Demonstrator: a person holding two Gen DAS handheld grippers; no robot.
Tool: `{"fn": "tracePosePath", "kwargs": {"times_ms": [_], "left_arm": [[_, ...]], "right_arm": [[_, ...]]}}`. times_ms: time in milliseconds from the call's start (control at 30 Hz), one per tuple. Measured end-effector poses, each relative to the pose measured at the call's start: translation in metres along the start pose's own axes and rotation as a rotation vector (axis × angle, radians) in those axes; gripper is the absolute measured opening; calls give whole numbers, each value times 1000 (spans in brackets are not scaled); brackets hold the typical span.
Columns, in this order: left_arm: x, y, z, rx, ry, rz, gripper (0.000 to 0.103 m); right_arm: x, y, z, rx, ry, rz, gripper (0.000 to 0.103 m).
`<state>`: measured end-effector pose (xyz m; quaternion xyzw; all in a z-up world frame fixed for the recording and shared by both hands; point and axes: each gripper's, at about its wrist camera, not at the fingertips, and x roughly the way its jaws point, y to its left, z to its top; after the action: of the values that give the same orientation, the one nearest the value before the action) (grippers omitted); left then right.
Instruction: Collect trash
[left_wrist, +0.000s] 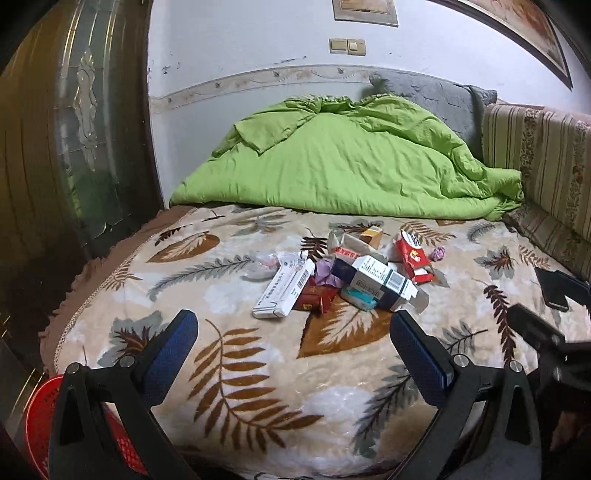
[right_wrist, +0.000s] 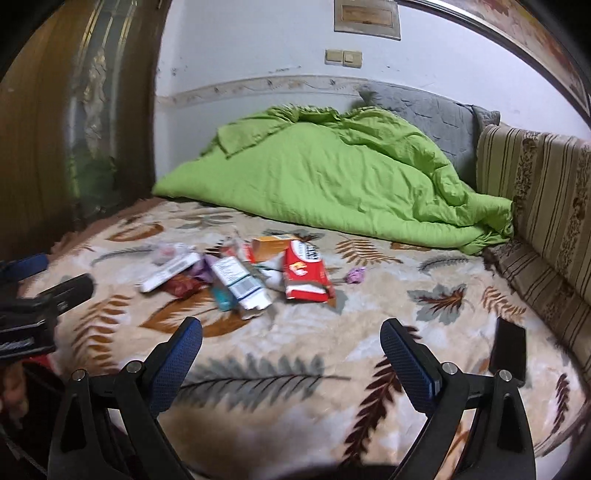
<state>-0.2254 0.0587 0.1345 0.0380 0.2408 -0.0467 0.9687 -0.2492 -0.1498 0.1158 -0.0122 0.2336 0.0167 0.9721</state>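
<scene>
Trash lies ahead of both wide-spread grippers' fingers, untouched.

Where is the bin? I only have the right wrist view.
Observer: A red mesh basket sits low beside the near left corner of the bed.
Operator: Is the left gripper holding anything?
Observer: No. The left gripper is empty, its fingers wide open, short of the long white box.
</scene>
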Motion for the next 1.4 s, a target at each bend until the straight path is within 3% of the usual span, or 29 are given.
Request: {"fn": "tracePosePath", "kwargs": {"times_ms": [267,700,1400], "left_arm": [[-9,-3,0,11,4,10,103],[-13,8,-3,-10,8,28,103],[-4,20,-3,-30,32,47,103]], "right_arm": [[-25,14,8,-27,-40,45,99],[-30,8,18,-3,-35,-13,99],[-17,13,16,-15,35,23,99]]}}
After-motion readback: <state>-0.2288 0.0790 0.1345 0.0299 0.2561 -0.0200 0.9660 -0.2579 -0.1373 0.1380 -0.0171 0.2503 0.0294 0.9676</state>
